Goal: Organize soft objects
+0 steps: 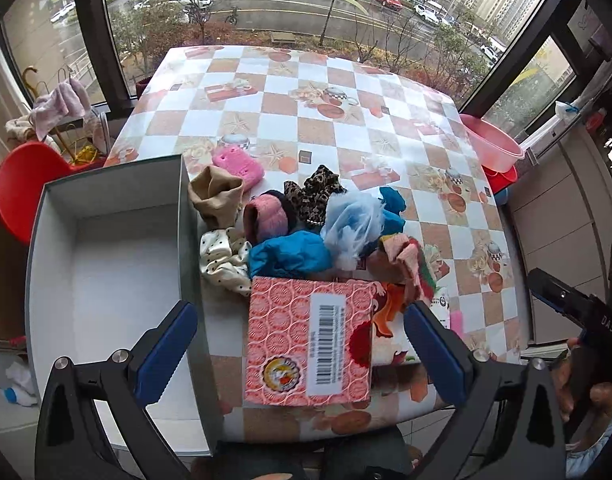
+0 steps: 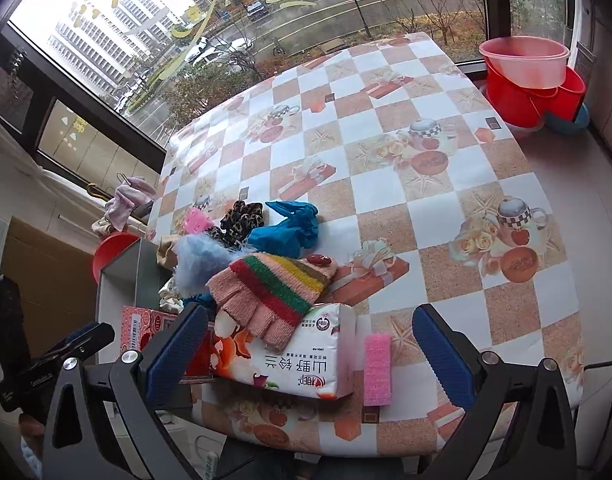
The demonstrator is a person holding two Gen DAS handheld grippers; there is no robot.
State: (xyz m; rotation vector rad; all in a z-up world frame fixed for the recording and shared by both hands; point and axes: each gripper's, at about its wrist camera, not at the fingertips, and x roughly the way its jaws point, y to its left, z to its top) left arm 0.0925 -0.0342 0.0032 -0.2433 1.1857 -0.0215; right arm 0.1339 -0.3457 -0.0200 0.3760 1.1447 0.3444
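Note:
An open grey box (image 1: 106,248) with a bare white inside stands at the table's left front. Right of it lies a heap of soft things: a beige cloth (image 1: 216,200), a pink knit roll (image 1: 266,218), a leopard scrunchie (image 1: 314,194), a light blue pouf (image 1: 352,220), a blue cloth (image 1: 290,256) and a dotted scrunchie (image 1: 224,260). A striped glove (image 2: 270,288) rests on a tissue pack (image 2: 290,364), with a pink sponge (image 2: 377,368) beside it. My left gripper (image 1: 300,320) hangs open above a red patterned box (image 1: 310,340). Over the glove and tissue pack, my right gripper (image 2: 310,316) is open too.
The checkered table (image 1: 306,92) runs back to a large window. Stacked pink and red basins (image 2: 526,68) sit off its right far corner. A red chair (image 1: 26,184) and hanging cloths stand left of the grey box. The table's front edge is just below both grippers.

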